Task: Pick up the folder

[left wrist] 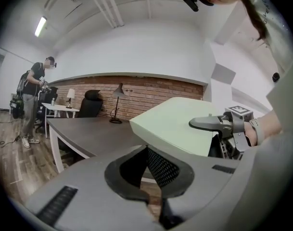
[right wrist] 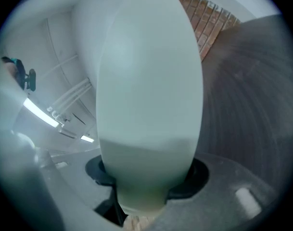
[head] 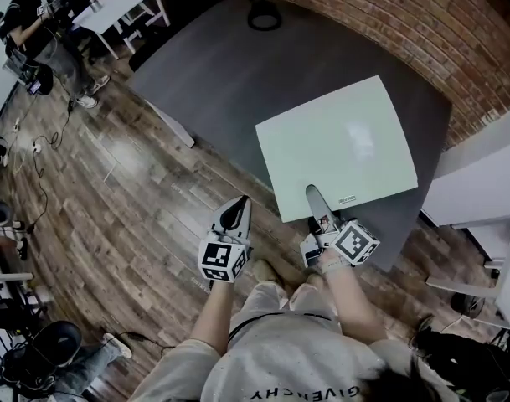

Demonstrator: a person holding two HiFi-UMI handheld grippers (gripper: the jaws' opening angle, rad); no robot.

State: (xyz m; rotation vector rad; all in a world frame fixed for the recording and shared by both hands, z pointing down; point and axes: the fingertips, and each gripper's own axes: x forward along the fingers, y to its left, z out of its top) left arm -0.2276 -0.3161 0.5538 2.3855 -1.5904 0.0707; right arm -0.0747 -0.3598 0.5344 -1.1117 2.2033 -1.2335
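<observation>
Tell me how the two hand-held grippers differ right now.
The right hand-held gripper clamps the near edge of the pale green folder; the left hand-held gripper holds nothing, its jaws together. The right reaches over the dark desk; the left hangs over the wooden floor. Both carry a marker cube.
</observation>
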